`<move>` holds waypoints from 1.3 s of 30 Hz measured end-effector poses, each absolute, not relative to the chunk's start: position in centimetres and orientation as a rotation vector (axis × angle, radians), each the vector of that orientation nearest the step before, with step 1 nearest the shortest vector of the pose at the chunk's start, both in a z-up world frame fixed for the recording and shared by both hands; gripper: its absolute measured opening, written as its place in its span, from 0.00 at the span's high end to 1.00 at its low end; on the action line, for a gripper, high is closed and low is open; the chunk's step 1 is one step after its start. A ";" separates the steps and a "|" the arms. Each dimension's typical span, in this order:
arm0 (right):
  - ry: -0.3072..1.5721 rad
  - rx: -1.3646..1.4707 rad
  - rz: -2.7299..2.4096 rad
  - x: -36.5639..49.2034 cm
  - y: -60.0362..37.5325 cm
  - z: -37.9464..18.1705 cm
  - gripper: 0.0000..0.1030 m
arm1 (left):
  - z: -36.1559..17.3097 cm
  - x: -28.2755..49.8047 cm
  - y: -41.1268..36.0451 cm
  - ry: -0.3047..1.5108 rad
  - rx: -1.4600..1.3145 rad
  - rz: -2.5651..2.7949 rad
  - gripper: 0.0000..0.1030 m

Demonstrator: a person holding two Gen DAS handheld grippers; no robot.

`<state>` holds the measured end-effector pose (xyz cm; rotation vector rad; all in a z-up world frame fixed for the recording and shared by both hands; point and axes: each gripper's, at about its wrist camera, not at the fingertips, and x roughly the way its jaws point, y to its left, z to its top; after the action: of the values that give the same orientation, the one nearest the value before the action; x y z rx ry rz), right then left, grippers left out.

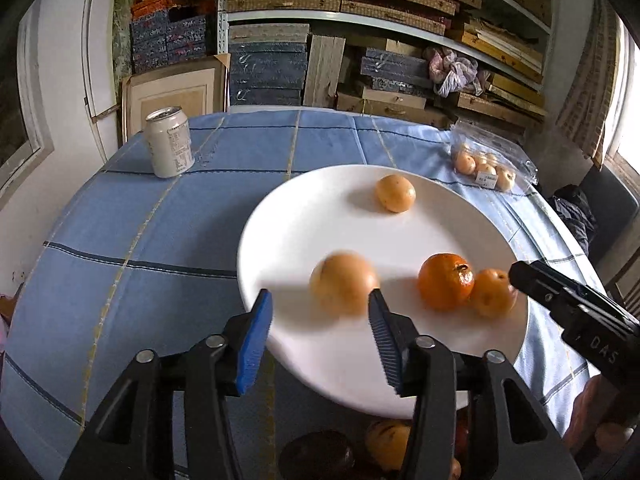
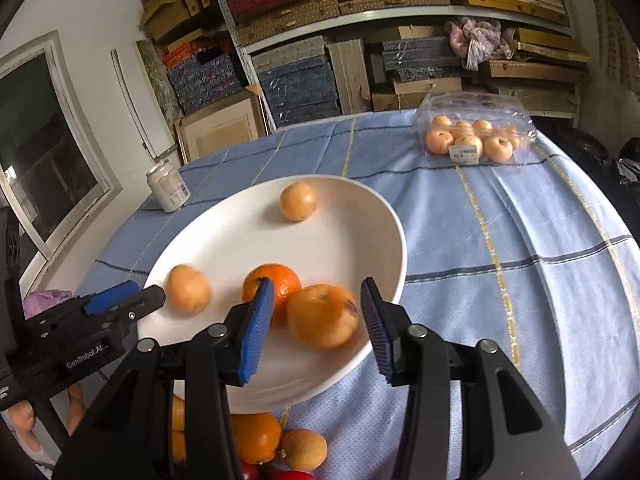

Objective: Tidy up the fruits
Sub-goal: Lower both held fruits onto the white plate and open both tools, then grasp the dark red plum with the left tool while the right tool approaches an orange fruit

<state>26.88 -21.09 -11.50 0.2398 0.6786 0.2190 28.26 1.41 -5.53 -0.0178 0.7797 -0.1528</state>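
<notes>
Four fruits (image 1: 395, 193) lay on the white plate (image 1: 280, 220), one at its far side, three near me. My left gripper (image 1: 320, 308) stood open, a blurred fruit (image 1: 344, 284) just ahead of its pads. My right gripper (image 2: 318, 300) framed another blurred fruit (image 2: 323, 316), apparently without pressing it, beside the orange (image 2: 280, 280). More fruit (image 2: 256, 436) sat below the plate on the blue tablecloth (image 2: 500, 240).

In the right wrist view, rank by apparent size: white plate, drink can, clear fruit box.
1. white plate, clearly largest
2. clear fruit box
3. drink can
Both box and can sit far back, so their true sizes stay unsure.
</notes>
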 end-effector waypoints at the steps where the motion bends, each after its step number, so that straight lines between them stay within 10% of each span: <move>1: 0.670 0.244 0.219 26.7 -21.2 -11.3 0.55 | -5.5 28.2 1.5 0.775 -0.021 -0.150 0.45; 25: 0.482 0.194 0.297 8.3 -22.1 -10.7 0.10 | -6.7 10.9 7.9 0.708 -0.101 -0.171 0.27; 39: 0.522 0.246 0.269 9.1 -22.8 -10.9 0.08 | -8.8 12.7 6.9 0.841 -0.075 -0.181 0.21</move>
<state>9.13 -22.76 -10.91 0.2461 0.5219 0.2686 12.65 6.95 -8.83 -0.0748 0.8413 -0.1805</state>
